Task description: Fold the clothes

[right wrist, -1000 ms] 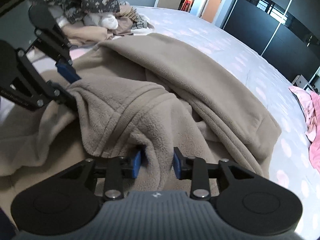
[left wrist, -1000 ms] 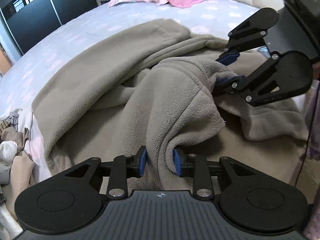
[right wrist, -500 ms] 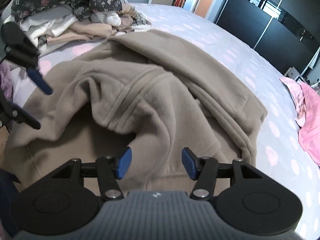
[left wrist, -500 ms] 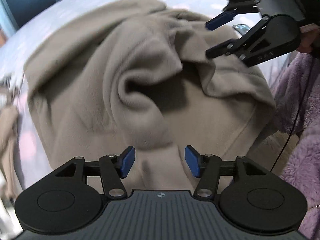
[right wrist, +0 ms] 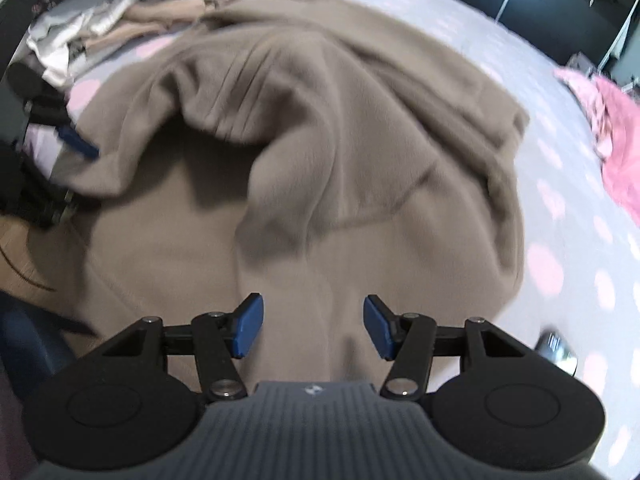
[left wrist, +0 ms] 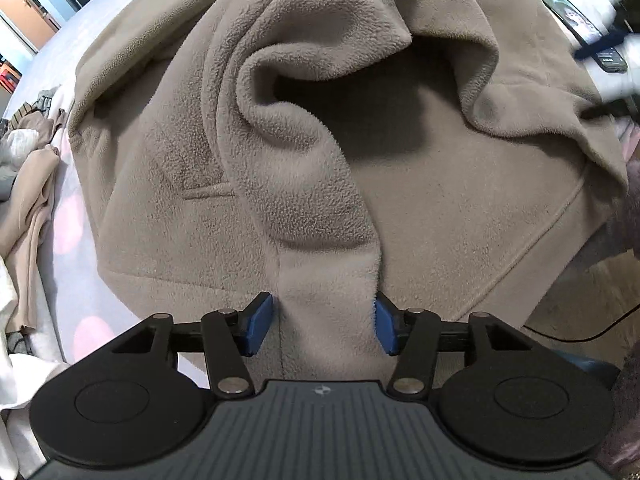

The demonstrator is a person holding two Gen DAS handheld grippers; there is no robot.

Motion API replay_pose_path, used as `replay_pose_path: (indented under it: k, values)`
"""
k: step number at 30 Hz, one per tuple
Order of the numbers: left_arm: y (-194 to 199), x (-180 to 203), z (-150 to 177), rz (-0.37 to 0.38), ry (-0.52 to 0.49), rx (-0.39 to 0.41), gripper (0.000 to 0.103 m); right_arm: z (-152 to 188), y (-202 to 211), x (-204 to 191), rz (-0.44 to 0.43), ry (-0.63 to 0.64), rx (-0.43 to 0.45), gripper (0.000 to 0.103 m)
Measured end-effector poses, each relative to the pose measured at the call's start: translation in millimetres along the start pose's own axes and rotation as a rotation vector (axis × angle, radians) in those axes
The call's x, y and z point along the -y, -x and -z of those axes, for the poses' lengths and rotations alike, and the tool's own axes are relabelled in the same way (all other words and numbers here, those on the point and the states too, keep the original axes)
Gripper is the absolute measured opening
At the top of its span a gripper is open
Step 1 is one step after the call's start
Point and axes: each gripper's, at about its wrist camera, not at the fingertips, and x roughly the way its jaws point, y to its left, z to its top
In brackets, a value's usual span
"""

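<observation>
Bedsheet [right wrist: 568, 216], pale with pink dots, carries a rumpled taupe fleece garment [left wrist: 320, 184]. Clothes pile [right wrist: 100, 28] at far left is blurred. Left gripper [left wrist: 324, 326] and right gripper [right wrist: 311, 328] both spread wide, gripping nothing. Phone [left wrist: 580, 28] partly cut off at right.

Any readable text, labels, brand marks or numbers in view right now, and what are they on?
No words or numbers can be read.
Left hand-held gripper: small round emblem on its body, no legible letters.
Right hand-held gripper: same emblem, blurred.
Phone: screen lit, content too small to read.
Fleece garment: no label visible.
</observation>
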Motion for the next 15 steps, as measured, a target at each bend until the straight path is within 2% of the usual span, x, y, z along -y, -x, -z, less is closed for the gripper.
replay_pose_path:
  k: [3, 5, 11, 15]
  values:
    - [-2.0, -1.7, -0.4, -0.007, -0.004, -0.003, 0.051, 13.5, -1.9, -12.9, 0.002, 0.013, -0.051, 0.059]
    - [-2.9, -3.1, -0.4, -0.011, -0.008, -0.003, 0.051, 16.8, -8.0, -26.9, 0.048, 0.074, -0.067, 0.059]
    - [-1.4, -11.9, 4.5, -0.007, 0.004, 0.005, 0.049, 11.4, -22.2, -39.7, 0.137, 0.144, -0.028, 0.059]
    - [-1.7, -18.1, 7.8, -0.005, 0.012, 0.004, 0.049, 10.0, -34.6, -50.8, 0.184, 0.220, -0.043, 0.056]
